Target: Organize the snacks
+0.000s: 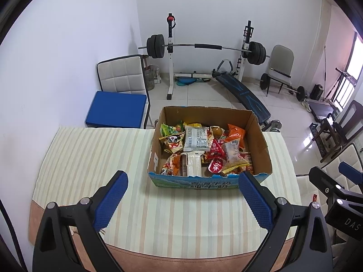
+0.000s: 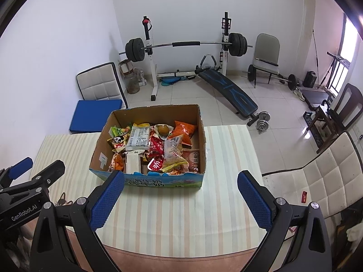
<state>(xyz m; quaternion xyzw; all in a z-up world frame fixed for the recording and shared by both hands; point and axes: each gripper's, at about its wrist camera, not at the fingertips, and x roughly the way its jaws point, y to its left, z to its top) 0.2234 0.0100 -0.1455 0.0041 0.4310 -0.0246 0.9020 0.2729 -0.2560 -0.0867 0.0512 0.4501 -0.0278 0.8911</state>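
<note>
Desk (image 1: 95, 158): covered by a cream-and-peach striped cloth (image 2: 226, 158), with a brown edge bare along the lower frame.
On it: an open cardboard box (image 1: 258, 145), centre of frame, toward the far edge.
Box: flat on the cloth, printed blue front facing the cameras.

Each gripper is a black frame with two long arms ending in blue fingers. On the left gripper (image 1: 182, 196) the blue pads (image 1: 111, 200) carry a fine diamond grip pattern, and round silver screws sit at the arm joints. The right gripper (image 2: 180, 195) looks the same. At the left edge of the right wrist view, white lettering on the left gripper's black body reads "GenRobot.AI".
</note>
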